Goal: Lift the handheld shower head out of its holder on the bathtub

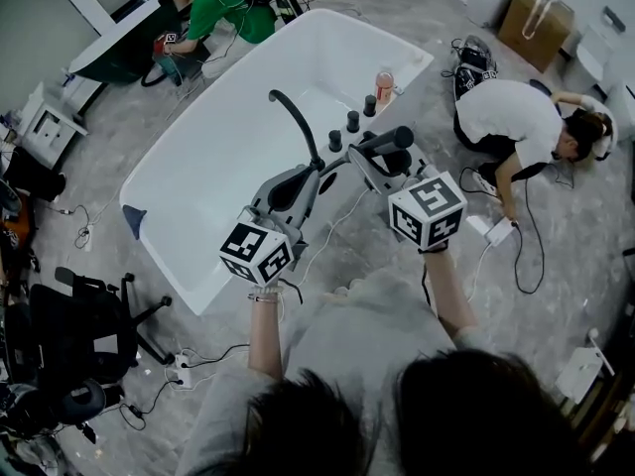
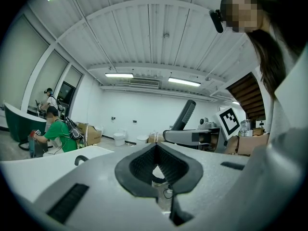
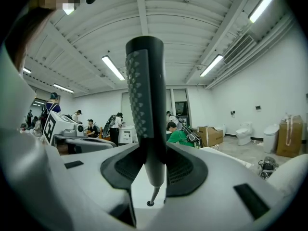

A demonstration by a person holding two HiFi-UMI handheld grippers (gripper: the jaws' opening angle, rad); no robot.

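As R gripper (image 3: 154,165) clamps showerhead (image 3: 144,90), over tub (image 1: 189,177)

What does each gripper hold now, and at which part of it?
The right gripper clamps the shower head near its narrow lower end. The left gripper holds nothing.

room, from above and at floor level. floor (image 1: 119,137): grey, mottled, with a dull sheen, strewn with black cables (image 1: 526,256) and a white power strip (image 1: 179,370). a black office chair (image 1: 79,335) stands at the lower left of the head view, and a brown cardboard box (image 1: 536,23) near its top right corner. walls (image 2: 144,114): plain white. ceiling (image 2: 154,28): white ribbed panels crossed by beams, carrying lit strip lights (image 2: 184,82) and an air vent (image 2: 144,83). by the far wall: a white toilet (image 3: 244,131) and an open carton (image 3: 210,134). a dark-framed opening (image 3: 182,109) breaks that wall.
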